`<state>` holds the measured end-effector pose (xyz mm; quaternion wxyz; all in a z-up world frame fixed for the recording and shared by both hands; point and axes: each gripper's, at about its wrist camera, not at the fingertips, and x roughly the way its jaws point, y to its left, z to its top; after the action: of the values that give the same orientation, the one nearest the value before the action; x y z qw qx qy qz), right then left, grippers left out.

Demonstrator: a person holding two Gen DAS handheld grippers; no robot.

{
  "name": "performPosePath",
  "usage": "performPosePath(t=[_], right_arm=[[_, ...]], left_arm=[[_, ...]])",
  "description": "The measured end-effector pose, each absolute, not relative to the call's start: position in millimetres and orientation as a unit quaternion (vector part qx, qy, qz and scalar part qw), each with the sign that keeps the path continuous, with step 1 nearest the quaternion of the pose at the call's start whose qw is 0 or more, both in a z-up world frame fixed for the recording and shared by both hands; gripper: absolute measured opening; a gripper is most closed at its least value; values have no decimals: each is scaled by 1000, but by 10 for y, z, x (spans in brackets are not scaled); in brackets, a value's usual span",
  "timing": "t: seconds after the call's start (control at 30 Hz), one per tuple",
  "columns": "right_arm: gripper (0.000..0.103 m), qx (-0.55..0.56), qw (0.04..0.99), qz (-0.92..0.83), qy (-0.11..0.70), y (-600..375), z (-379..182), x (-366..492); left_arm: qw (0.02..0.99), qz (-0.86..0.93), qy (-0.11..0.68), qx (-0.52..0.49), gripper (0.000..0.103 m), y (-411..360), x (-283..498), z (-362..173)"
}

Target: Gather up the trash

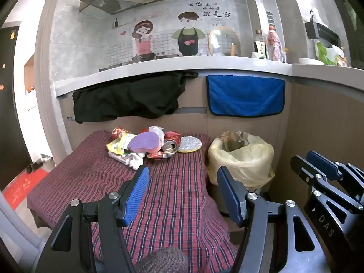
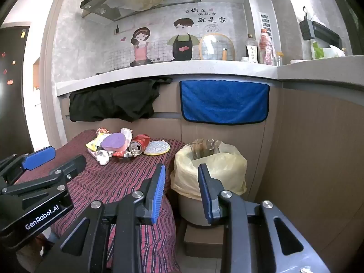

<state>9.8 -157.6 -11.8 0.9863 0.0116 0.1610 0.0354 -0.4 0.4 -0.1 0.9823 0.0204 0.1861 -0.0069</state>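
At the far end of the plaid cloth [image 1: 159,182], trash pile [image 1: 145,145], can [image 1: 170,146] at its three o'clock; lined bin [image 1: 241,159] just beside. Left gripper [image 1: 182,193] and right gripper [image 2: 182,191] hovering short, jaws spread, empty. Best to pinch one loose piece.
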Motion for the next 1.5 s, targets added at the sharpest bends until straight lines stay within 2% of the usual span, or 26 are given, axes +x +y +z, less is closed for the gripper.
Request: performPosePath(t=[0.57,1.5], right_arm=[[28,13,985,35,167,-1594,-136,133],[28,13,986,33,166,-1603,-164,136]], left_arm=[[979,-7,202,22,63,50,155,-135],[980,-7,199,22,63,-8,69,-27]])
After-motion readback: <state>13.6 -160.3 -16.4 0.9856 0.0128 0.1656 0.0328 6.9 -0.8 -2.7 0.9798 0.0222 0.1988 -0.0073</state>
